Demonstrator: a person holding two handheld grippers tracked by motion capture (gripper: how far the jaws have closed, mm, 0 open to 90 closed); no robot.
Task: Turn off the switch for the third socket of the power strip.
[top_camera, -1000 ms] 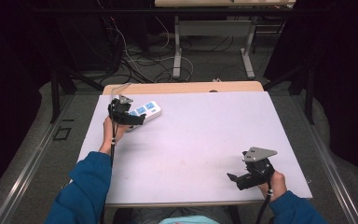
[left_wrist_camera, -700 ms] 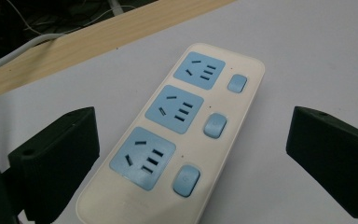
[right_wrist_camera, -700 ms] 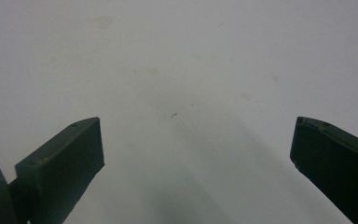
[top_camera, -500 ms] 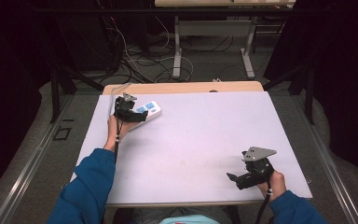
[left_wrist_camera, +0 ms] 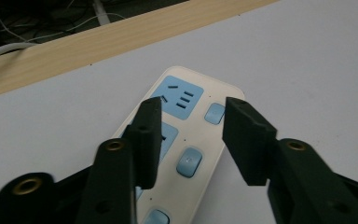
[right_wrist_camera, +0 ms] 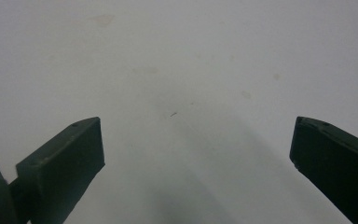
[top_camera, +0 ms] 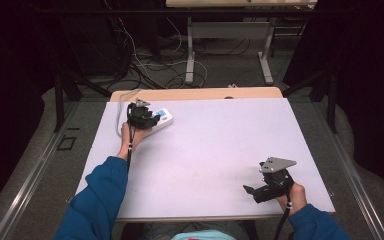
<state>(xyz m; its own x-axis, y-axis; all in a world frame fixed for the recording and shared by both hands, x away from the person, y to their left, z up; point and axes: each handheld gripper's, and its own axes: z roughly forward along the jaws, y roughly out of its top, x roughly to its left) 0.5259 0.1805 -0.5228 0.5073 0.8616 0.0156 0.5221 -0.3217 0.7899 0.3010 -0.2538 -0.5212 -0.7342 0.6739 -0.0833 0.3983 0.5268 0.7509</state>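
A white power strip with blue sockets and blue switch buttons lies at the table's far left; up close its top face runs under my jaws. My left gripper hovers over it, and its jaws have just been closing. They stand narrowed but apart, with one blue button showing in the gap and no pad pressing on the strip. My right gripper rests near the table's front right, open wide over bare tabletop.
The pale lilac tabletop has a wooden strip along its far edge. A white cable runs from the power strip off the far left. Cables and another table's legs lie on the floor beyond.
My left gripper has shifted slightly right and farther onto the power strip. The right gripper has not moved.
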